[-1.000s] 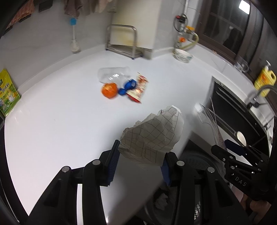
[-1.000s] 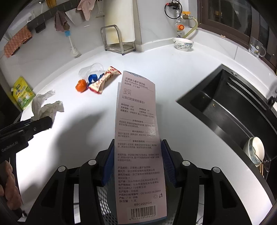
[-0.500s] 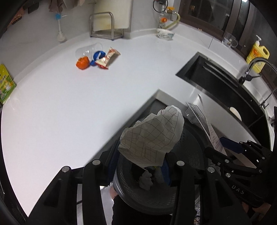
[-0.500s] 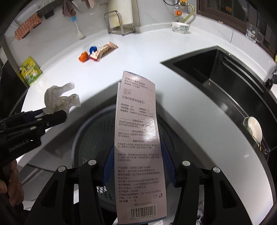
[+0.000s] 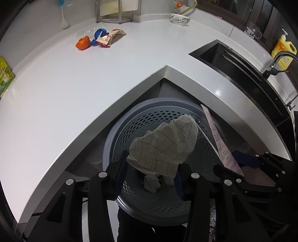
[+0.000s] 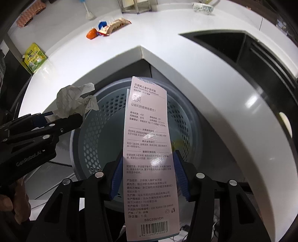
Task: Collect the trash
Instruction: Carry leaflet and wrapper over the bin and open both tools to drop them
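My left gripper (image 5: 150,167) is shut on a crumpled checked paper (image 5: 163,145) and holds it over a grey perforated trash basket (image 5: 134,126) that stands below the counter corner. Crumpled paper (image 5: 151,183) lies inside the basket. My right gripper (image 6: 149,173) is shut on a pink toothbrush package (image 6: 149,152) and holds it upright over the same basket (image 6: 89,134). The left gripper also shows in the right wrist view (image 6: 61,121) with its paper (image 6: 74,100). More trash lies on the far counter: an orange peel (image 5: 82,43), a snack wrapper (image 5: 110,37), a blue lid (image 5: 99,33).
A white L-shaped counter (image 5: 74,89) wraps around the basket. A black sink (image 5: 242,70) with a faucet (image 5: 279,57) lies to the right. A bowl (image 5: 179,18), a metal rack (image 5: 113,13) and a green packet (image 5: 4,76) stand along the counter's edges.
Both grippers have pulled back from the counter and dropped lower, and they now hold their trash directly over the basket's opening. Both grips are unchanged.
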A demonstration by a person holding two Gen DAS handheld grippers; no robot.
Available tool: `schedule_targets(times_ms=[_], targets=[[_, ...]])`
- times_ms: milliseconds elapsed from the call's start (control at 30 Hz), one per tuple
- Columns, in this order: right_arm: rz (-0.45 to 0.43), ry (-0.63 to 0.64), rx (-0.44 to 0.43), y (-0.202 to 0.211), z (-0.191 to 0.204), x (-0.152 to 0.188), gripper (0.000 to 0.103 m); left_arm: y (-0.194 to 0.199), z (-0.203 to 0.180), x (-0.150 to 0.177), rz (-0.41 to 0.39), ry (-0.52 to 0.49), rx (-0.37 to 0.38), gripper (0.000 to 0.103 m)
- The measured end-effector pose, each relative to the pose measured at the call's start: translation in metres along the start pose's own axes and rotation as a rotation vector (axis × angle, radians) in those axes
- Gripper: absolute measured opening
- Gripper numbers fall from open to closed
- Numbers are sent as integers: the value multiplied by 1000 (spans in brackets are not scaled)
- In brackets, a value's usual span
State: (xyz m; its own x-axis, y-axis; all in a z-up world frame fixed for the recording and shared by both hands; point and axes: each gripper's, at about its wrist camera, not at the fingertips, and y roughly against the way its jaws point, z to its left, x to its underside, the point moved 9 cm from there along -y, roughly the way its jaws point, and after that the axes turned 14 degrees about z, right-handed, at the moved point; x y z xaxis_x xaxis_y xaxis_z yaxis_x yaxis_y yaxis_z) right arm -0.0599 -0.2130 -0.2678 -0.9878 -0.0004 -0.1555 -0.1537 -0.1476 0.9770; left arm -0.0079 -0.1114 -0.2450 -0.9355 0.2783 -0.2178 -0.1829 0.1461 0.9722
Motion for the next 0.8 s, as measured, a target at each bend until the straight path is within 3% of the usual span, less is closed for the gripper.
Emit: schedule_targets(times_ms=[267,433,500,600,800], targets=[[3,-3,-22,-7,0,-8,50,-6,3,2,9,30,-14,46],[-8,4,-23,-4,1,-10,51,-1,10,3,-1,56,-29,54],[-10,4,-23,-3,1,-10,59,1,13,4,-7,68,-34,59],[-19,9,-19,-1,2,-9,59,5,18,5,-15,85,-39,63],[-33,14,-28,8,3,-8,59,13,23,6,-32,99,-46,64]])
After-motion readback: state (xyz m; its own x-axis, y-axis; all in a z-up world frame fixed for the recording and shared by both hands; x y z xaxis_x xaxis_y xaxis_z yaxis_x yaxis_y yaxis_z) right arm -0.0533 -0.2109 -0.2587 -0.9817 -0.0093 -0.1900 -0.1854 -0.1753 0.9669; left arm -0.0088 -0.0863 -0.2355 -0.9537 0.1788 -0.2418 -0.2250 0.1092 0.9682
